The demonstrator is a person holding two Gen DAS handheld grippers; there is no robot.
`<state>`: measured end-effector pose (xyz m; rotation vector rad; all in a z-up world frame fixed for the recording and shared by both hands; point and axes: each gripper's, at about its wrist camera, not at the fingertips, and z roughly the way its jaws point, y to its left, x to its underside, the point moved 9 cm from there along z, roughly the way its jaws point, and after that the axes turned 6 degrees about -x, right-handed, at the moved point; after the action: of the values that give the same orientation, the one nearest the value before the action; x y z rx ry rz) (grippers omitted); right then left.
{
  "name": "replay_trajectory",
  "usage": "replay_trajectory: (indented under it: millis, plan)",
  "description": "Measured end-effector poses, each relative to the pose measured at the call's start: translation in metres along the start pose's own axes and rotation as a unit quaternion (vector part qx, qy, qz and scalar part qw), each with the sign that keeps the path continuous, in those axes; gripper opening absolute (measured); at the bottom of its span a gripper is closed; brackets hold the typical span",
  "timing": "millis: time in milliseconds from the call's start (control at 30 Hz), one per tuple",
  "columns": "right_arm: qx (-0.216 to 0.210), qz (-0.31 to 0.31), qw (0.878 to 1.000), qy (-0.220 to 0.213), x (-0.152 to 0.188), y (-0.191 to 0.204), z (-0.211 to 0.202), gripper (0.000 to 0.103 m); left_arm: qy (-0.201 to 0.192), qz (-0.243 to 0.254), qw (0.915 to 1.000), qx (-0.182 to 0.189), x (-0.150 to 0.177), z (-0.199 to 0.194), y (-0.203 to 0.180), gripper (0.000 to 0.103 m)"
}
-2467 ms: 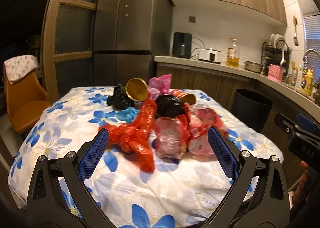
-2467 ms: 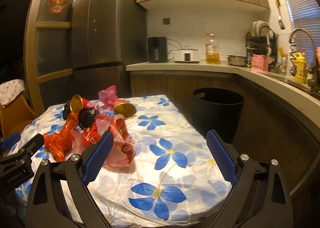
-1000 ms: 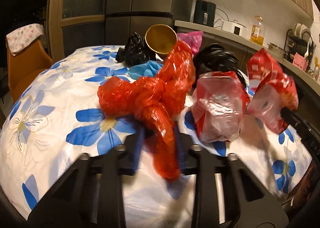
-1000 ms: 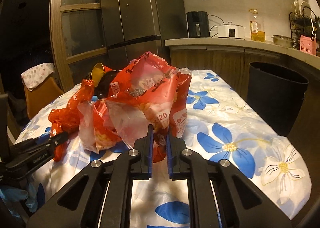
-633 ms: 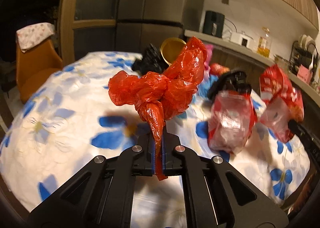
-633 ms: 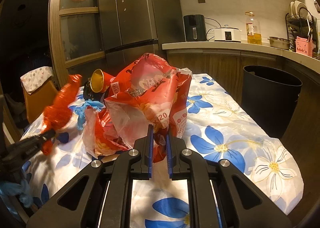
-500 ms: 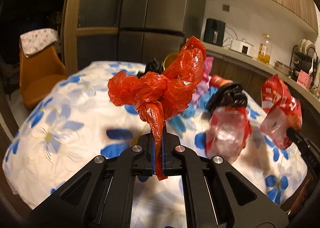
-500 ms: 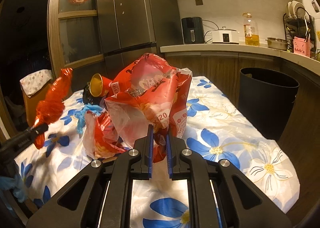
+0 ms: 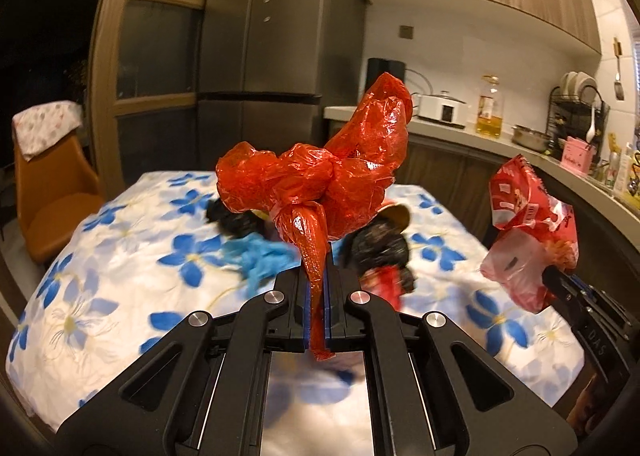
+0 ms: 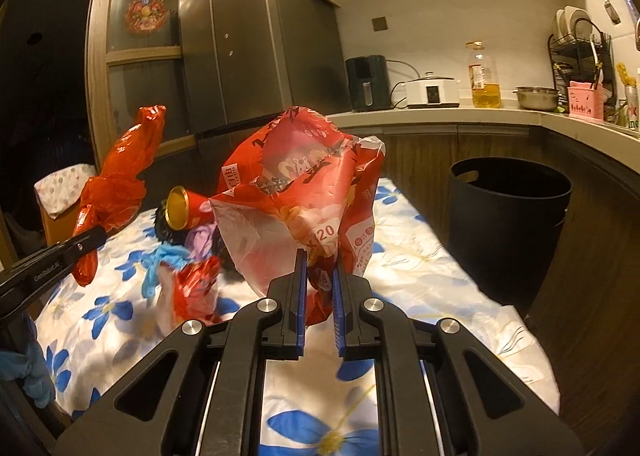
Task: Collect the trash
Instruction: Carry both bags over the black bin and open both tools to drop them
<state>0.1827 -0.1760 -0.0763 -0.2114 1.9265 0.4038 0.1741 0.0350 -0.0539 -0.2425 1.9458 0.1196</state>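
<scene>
**Both Grippers Loaded Above the Table**

Kitchen setting: the table (image 10: 420, 284) carries a white cloth with blue flowers. Behind it I see a dark refrigerator (image 10: 256, 47). A worktop (image 10: 460, 111) runs along the right wall and holds an oil bottle (image 10: 484, 75).

1. Left gripper (image 9: 317, 288): I have its jaws closed tight on the twisted tail of a knotted red plastic bag (image 9: 320, 175). The bag's crumpled body stands above the fingertips, clear of the cloth.
2. Right gripper (image 10: 319, 276): I have its jaws clamped on the lower edge of a red printed snack bag (image 10: 304, 195) with a clear panel. This bag also hangs clear of the table.
3. Black trash bin (image 10: 508, 211): it stands open on the floor, just beside the table's right edge, below the worktop.
4. Trash on the cloth: a blue glove (image 9: 260, 260), a crumpled black bag (image 9: 376, 248), a gold-rimmed red cup (image 10: 186, 207) lying on its side, and a second red wrapper (image 10: 196, 288), blurred.

Each gripper shows in the other's view, well apart.
</scene>
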Motion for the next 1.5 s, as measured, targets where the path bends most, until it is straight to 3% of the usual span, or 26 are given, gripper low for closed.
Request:
replay_trajectory:
  millis: [267, 467, 933, 1167, 1500]
  plan:
    - [0.032, 0.007, 0.999, -0.027, -0.025, -0.040, -0.015, 0.012, -0.020, 0.020, 0.9984, 0.049, -0.026, 0.006, -0.074, 0.003]
    - [0.073, 0.015, 0.996, -0.044, -0.040, -0.087, -0.027, 0.012, -0.014, 0.036, 0.9945, 0.098, -0.031, 0.020, -0.138, 0.003]
    - [0.173, 0.018, 0.981, -0.087, -0.085, -0.196, -0.026, 0.012, -0.031, 0.058, 0.9819, 0.177, -0.058, 0.064, -0.286, 0.003]
    - [0.192, 0.025, 0.977, -0.090, -0.101, -0.232, -0.012, 0.012, -0.024, 0.072, 0.9766, 0.201, -0.059, 0.093, -0.333, 0.003]
    - [0.197, 0.035, 0.977, -0.077, -0.105, -0.256, 0.018, 0.012, -0.010, 0.078, 0.9696, 0.232, -0.049, 0.125, -0.367, 0.004]
